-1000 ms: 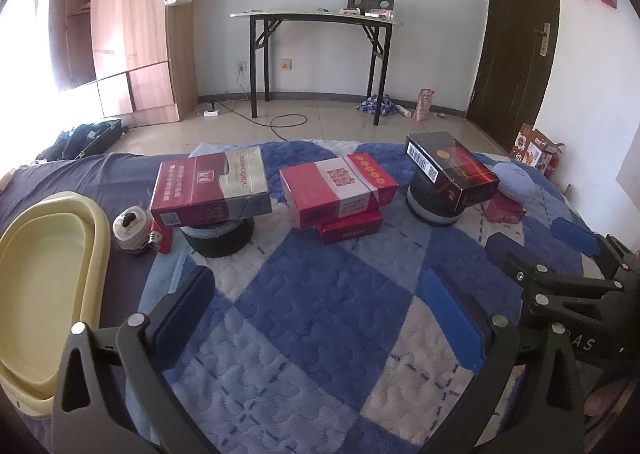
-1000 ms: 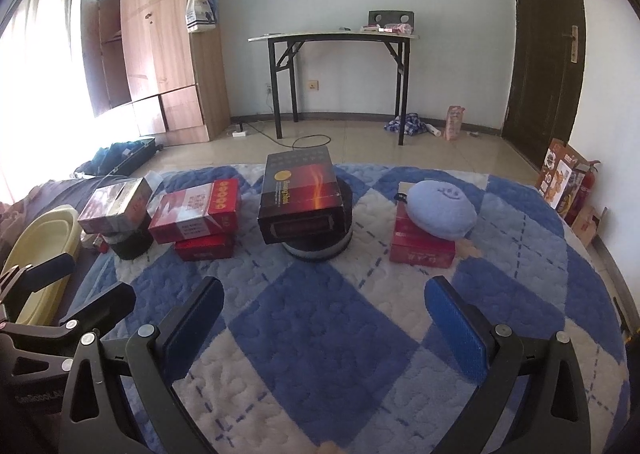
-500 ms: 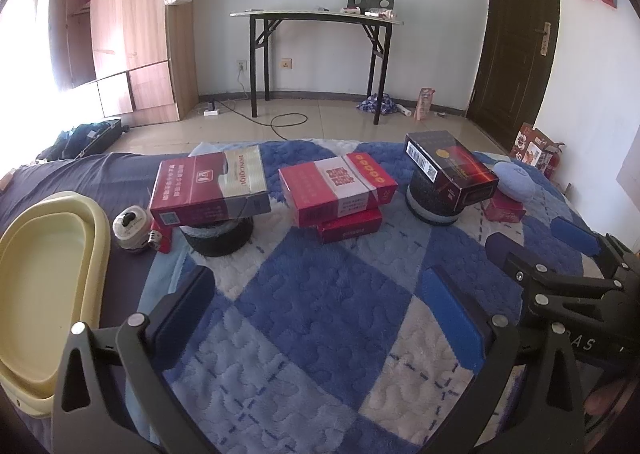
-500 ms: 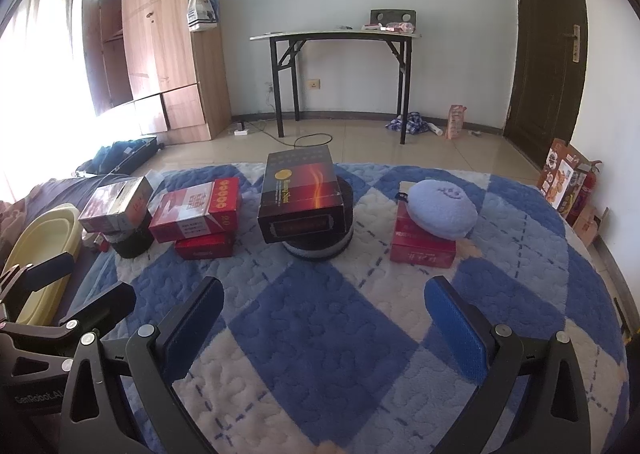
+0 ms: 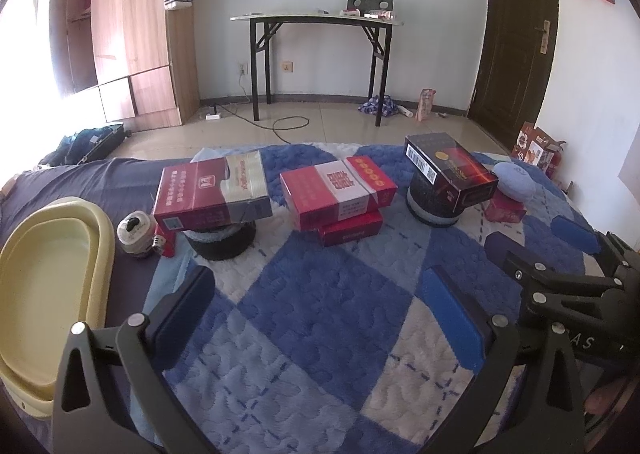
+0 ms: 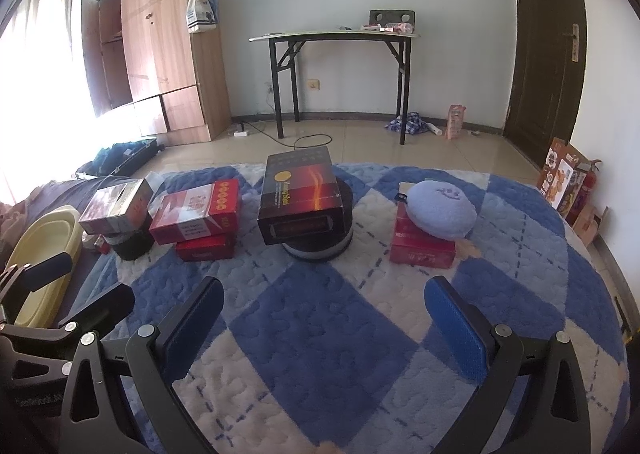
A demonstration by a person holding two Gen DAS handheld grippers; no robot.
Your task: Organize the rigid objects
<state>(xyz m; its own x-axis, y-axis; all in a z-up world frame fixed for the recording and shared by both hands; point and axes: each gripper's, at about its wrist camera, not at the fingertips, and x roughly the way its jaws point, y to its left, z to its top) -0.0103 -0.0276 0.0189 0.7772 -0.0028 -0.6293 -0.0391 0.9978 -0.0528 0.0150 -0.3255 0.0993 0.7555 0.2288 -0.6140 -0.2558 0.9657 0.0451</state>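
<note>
Broadly, the blue-and-white quilted blanket (image 6: 320,334) fills the lower half of both views and carries everything; next in size, the yellow tub (image 5: 44,294) sits at the left edge of the left-wrist view, likely the bin meant for sorted items; across the middle runs a row of boxes: the red-and-grey carton (image 5: 212,193) perched on a dark round base, the red carton (image 5: 336,189) stacked on a smaller red box, and the dark carton (image 6: 302,193) balanced on a round tin at centre of the right-wrist view; each seems raised so pads can close on its sides; right of these, the lilac cushion (image 6: 440,209) rests on a flat red box; the left claw (image 5: 320,306) and right claw (image 6: 322,312) both gape wide, holding nothing, low near the blanket and well short of the row, presumably poised to choose a first box.
</note>
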